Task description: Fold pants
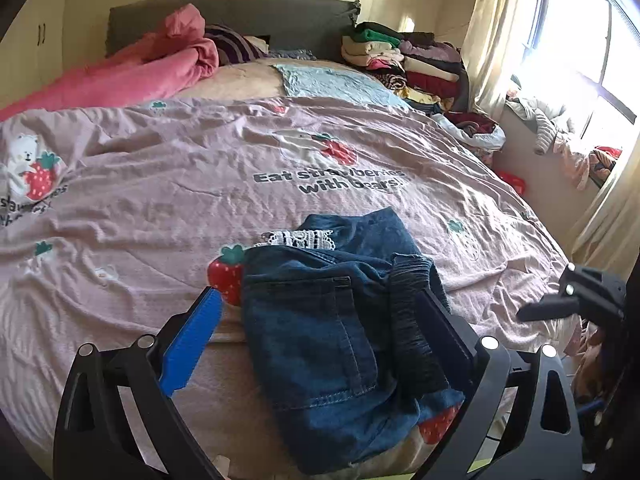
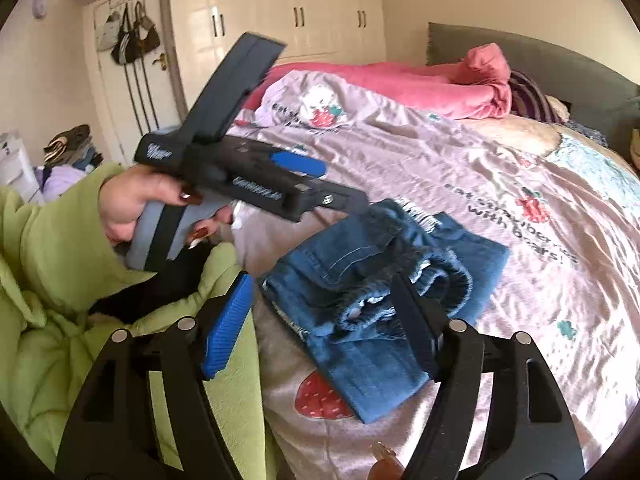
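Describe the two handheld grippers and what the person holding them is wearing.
Both grippers are black plastic frames with round silver pivot bolts. The left gripper and the right gripper each have one bright blue ribbed pad and one black. The hand has dark red nail polish and a lime green padded sleeve.

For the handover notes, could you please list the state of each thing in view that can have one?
Jeans: folded into a compact bundle, lying on the bed, not gripped.
Left gripper: fingers open, either side of the jeans.
Right gripper: fingers open, above the jeans.
Bedspread: spread out, wrinkled.
Pink blanket: bunched up by the headboard.
Clothes pile: stacked, folded.
Wardrobe doors: closed.
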A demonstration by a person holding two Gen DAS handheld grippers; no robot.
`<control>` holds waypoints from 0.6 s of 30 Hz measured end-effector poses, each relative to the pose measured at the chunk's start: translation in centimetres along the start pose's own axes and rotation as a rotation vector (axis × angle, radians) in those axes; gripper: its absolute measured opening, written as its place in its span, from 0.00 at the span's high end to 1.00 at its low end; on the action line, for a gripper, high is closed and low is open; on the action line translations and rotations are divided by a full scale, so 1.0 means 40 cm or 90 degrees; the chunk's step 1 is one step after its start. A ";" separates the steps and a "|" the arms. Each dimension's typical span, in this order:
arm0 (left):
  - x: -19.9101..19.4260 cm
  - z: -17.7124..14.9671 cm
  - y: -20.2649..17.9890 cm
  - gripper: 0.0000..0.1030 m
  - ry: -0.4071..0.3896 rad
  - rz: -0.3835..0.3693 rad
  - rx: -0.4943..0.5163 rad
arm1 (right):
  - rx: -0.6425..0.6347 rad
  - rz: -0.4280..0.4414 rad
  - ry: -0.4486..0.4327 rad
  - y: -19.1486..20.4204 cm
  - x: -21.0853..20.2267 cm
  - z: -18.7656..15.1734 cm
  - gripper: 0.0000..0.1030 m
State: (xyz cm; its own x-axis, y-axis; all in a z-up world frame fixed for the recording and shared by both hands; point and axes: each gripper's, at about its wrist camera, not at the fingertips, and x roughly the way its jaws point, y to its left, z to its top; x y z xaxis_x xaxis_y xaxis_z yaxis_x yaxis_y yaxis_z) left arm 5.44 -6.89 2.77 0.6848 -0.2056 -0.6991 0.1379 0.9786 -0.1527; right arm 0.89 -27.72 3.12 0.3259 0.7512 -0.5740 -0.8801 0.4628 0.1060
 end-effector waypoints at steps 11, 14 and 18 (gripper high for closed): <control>-0.038 -0.021 -0.002 0.05 -0.008 0.011 0.001 | 0.029 -0.051 -0.036 -0.023 -0.029 0.022 0.24; -0.046 -0.027 -0.001 0.05 -0.010 0.017 0.000 | 0.034 -0.065 -0.045 -0.030 -0.033 0.025 0.22; -0.055 -0.033 0.000 0.05 -0.012 0.018 -0.003 | 0.041 -0.076 -0.055 -0.036 -0.038 0.025 0.21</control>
State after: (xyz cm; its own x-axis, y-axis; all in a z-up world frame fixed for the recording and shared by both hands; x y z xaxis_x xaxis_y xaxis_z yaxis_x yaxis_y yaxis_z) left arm 2.99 -6.47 3.39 0.7016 -0.1770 -0.6902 0.1150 0.9841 -0.1354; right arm 2.02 -29.06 4.63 0.4580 0.7250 -0.5143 -0.8101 0.5787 0.0944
